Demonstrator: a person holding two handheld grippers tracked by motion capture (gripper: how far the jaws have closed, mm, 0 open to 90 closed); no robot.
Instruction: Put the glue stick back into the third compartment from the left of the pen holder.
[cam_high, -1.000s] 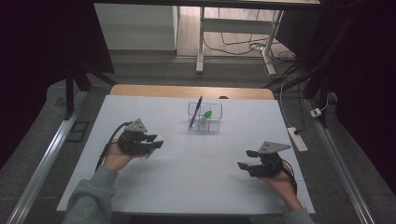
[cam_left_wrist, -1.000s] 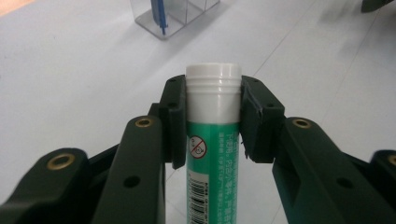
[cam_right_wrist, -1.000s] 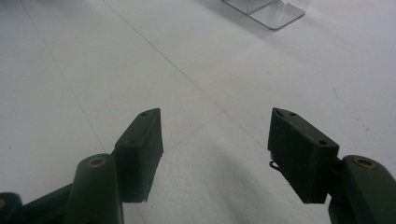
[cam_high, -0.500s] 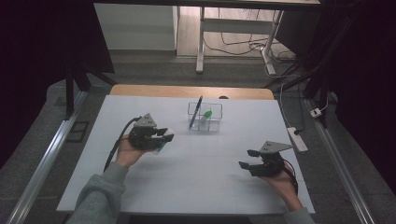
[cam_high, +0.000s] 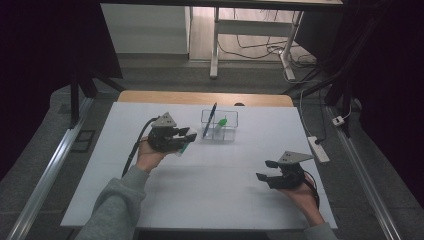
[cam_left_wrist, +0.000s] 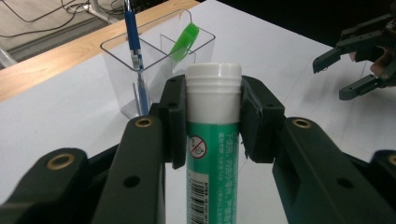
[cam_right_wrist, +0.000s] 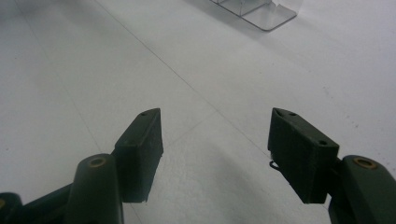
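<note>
The left gripper view shows print on a green tube (cam_left_wrist: 213, 172) with a white cap, clamped upright between the pads of the left tongs (cam_left_wrist: 213, 119). Just beyond them stands a clear organizer (cam_left_wrist: 154, 70) holding a blue pen (cam_left_wrist: 134, 46). In the high view the right tongs (cam_high: 266, 170) gape empty over the table (cam_high: 220, 200), well apart from the tube.

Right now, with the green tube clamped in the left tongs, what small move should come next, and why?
Probably carry the green tube a little farther toward the clear organizer. The left tongs grip it just below its white cap, and the organizer stands just ahead, with a blue pen in it.
</note>
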